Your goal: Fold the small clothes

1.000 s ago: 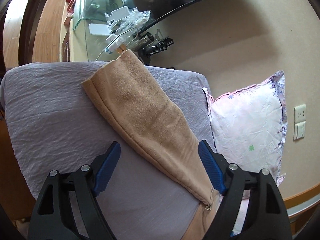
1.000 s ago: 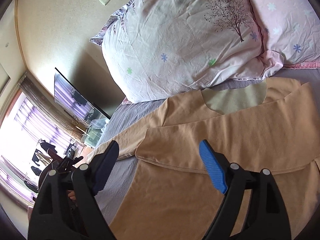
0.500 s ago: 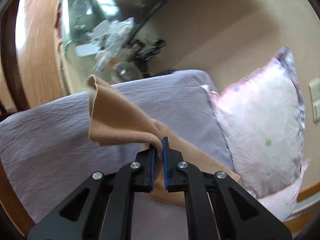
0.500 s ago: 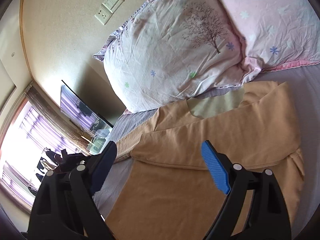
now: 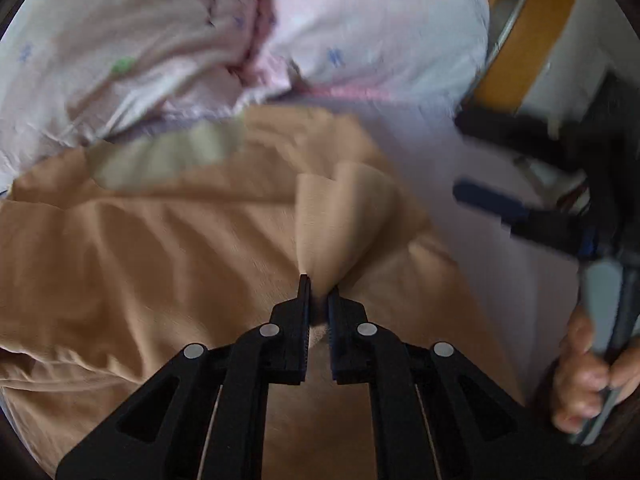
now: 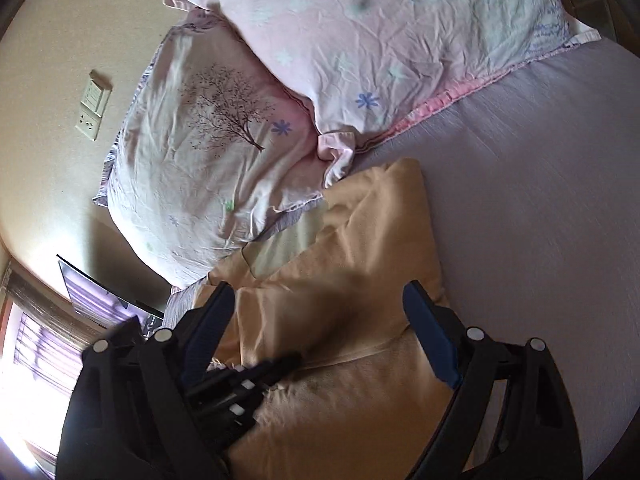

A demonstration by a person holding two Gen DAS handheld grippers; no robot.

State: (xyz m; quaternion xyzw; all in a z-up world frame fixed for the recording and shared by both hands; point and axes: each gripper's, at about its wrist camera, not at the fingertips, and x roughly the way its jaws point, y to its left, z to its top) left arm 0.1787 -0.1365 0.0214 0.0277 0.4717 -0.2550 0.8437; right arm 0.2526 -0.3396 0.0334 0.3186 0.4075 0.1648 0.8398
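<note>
A tan long-sleeved top (image 5: pixel 140 240) lies on the lilac bed sheet (image 6: pixel 540 184), neck toward the pillows. My left gripper (image 5: pixel 318 288) is shut on the tan sleeve (image 5: pixel 336 216) and holds it over the body of the top. It shows dark and blurred in the right wrist view (image 6: pixel 256 372). My right gripper (image 6: pixel 320 320) is open and empty, above the right side of the top (image 6: pixel 360 264). It shows blurred at the right edge of the left wrist view (image 5: pixel 520 208), with the hand that holds it.
Two pink and white flowered pillows (image 6: pixel 224 128) lie against the wall at the head of the bed. A wooden bed frame edge (image 5: pixel 524 28) shows at upper right. A dark screen (image 6: pixel 96 292) and a bright window stand far left.
My left gripper closed on the sleeve at the bed's far end and swung it across over the body of the top. My right gripper stayed open and moved right.
</note>
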